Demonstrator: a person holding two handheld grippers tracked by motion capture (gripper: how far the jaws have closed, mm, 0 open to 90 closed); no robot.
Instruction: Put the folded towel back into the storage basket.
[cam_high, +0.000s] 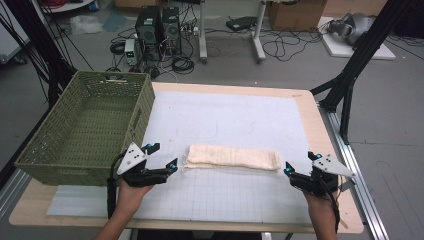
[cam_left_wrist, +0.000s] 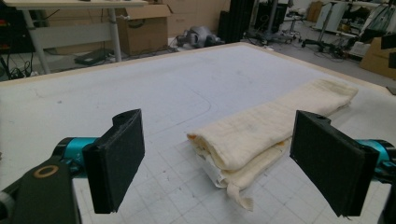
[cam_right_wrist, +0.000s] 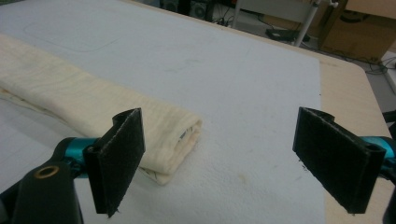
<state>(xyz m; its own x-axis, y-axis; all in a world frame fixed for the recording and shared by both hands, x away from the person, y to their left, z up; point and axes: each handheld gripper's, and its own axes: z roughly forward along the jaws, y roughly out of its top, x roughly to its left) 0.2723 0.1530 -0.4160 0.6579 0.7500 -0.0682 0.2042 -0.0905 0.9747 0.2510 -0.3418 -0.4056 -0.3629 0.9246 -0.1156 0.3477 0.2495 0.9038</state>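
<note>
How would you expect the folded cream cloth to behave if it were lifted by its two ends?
The folded cream cloth looks soft and layered, so it would probably sag in the middle. Loose edges at its near end suggest the folds may fall open. It seems light and unlikely to slip or roll on the white mat.

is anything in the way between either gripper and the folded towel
Nothing visible. The left gripper and right gripper sit open at opposite ends of the folded towel, with bare mat between each gripper and its end.
</note>
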